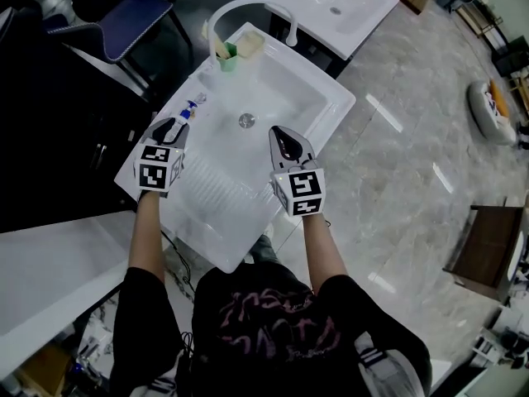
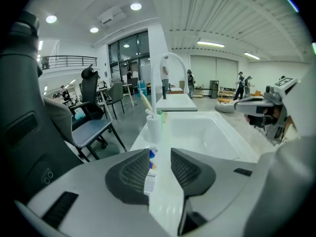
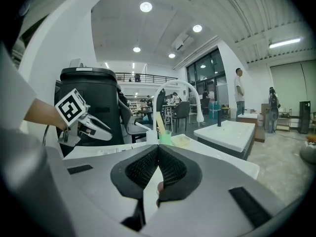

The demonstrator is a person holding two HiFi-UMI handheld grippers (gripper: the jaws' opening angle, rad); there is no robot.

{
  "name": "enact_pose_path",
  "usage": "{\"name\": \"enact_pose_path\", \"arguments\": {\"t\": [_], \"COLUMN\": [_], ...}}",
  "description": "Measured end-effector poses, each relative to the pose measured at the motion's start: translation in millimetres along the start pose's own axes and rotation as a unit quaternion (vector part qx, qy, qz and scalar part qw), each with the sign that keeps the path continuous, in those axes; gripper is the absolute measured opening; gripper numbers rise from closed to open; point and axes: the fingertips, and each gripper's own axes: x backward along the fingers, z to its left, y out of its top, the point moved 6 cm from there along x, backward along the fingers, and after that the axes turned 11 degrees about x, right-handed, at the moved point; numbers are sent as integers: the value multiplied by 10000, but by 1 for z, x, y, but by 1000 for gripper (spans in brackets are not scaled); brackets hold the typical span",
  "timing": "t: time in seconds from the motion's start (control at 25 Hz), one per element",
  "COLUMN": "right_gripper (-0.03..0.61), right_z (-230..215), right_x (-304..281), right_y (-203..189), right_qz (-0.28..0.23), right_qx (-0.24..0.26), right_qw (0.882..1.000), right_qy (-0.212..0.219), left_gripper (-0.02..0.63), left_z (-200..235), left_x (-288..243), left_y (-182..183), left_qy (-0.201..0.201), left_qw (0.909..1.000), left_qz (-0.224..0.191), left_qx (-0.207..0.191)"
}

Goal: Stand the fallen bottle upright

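Sink rim (image 1: pixel 202 77): white, upper left.
Bottle (image 1: pixel 192 108): lying there, unrighted.
Left gripper (image 2: pixel 160 157): fingers apart, bottle between, ungripped.
Right gripper (image 3: pixel 157 167): fingers closed, empty.
Remaining: grasp, upright.

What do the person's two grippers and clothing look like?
Both the left gripper and right gripper have light grey shells, dark textured pads and a white cube with black square markers. The person wears a black short-sleeved T-shirt with pinkish print.
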Motion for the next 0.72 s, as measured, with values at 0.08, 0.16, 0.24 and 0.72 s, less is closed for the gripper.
{"name": "enact_pose_path", "arguments": {"t": [0.08, 0.16, 0.24, 0.72], "right_gripper": [14, 14, 14, 14], "right_z": [-3, -7, -11, -24], "right_x": [-2, -5, -9, -22], "right_y": [-3, -7, -11, -41], "right_qz": [35, 69, 112, 412], "right_qx": [-6, -26, -64, -176], "right_qw": [10000, 10000, 9999, 9986], "right_qy": [-27, -64, -114, -263], "left_gripper": [154, 182, 193, 202], "left_z": [9, 16, 21, 37], "left_x": [-16, -34, -51, -128], "left_y": [5, 8, 9, -13], "left_qy": [-19, -112, -233, -462], "left_qw": [9993, 9970, 9929, 9481], "left_qz": [280, 627, 994, 2883], "left_qx": [-261, -447, -612, -1259]}}
